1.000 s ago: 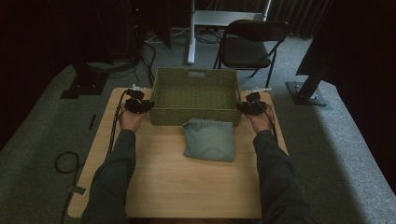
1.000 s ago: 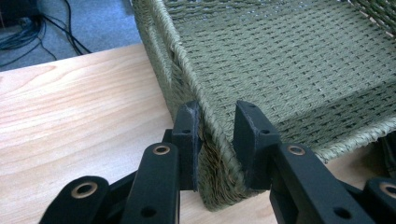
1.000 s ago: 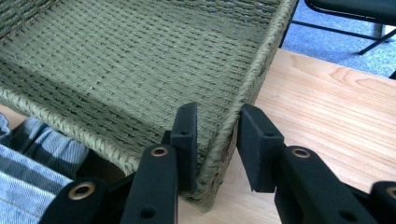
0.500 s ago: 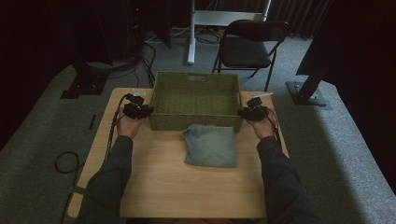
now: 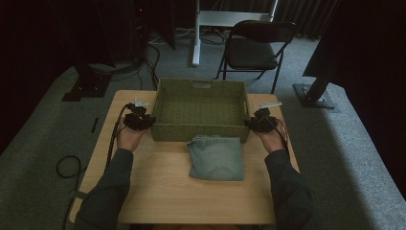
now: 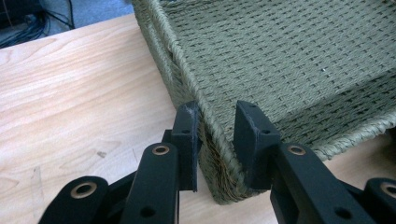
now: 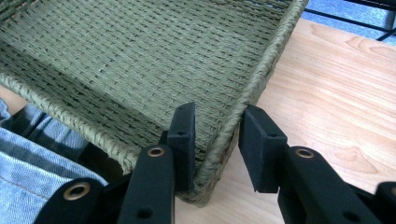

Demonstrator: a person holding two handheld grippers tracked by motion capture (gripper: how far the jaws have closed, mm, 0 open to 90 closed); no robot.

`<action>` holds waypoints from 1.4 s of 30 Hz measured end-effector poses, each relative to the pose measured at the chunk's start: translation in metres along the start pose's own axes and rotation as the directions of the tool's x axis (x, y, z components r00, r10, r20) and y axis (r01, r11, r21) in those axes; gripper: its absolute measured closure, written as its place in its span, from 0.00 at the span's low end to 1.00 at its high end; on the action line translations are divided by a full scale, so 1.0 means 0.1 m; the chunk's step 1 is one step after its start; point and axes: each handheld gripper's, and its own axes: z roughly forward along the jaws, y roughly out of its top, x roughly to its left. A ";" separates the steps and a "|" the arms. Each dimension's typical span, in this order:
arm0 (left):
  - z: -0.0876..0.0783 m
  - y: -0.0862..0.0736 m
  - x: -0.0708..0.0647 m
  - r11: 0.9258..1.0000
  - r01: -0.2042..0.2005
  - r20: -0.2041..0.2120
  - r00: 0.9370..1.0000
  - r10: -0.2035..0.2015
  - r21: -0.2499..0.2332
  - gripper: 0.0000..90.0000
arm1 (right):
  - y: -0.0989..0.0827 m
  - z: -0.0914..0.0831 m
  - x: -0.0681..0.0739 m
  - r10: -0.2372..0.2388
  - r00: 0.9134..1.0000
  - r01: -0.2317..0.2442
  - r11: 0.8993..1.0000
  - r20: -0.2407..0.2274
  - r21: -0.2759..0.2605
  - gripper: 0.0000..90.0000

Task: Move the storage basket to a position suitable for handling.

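So up close, the left gripper view has the left gripper point(image 6: 215, 140) straddling the near corner rim of the green woven basket point(image 6: 289, 56), one jaw outside the wall, one inside. The outer pad touches the weave, the inner one looks a hair off, so I can't tell if it's actually clamping. Same deal in the right gripper view: the right gripper point(image 7: 217, 142) sits astride the other near corner, jaws partly apart, grip unclear.

That view also catches folded denim point(image 7: 28, 154) at 9 o'clock, tucked against the basket's front wall.

From the high view the basket sits at the table's point(image 5: 158, 191) far edge, jeans right in front at 6 o'clock. Further back, a black chair point(image 5: 256, 48) at 12 and cables point(image 5: 67, 165) on the carpet at 8.
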 end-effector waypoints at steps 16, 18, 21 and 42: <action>-0.21 -0.23 -0.10 0.999 0.046 0.030 0.998 -0.046 -0.019 0.79 | -0.14 -0.14 0.11 -0.018 1.000 0.018 1.000 -0.003 0.004 0.74; -0.22 -0.24 -0.11 0.999 0.046 0.030 0.999 -0.045 -0.019 0.78 | -0.14 -0.15 0.12 -0.019 1.000 0.019 1.000 -0.001 0.008 0.74; -0.25 -0.27 -0.12 0.999 0.047 0.041 0.998 -0.046 -0.021 0.78 | -0.17 -0.18 0.13 -0.025 1.000 0.025 1.000 -0.004 0.005 0.74; -0.45 -0.32 -0.15 0.994 -0.055 0.046 0.997 0.060 -0.099 0.69 | -0.22 -0.35 0.15 -0.049 0.999 0.049 0.997 -0.005 -0.065 0.63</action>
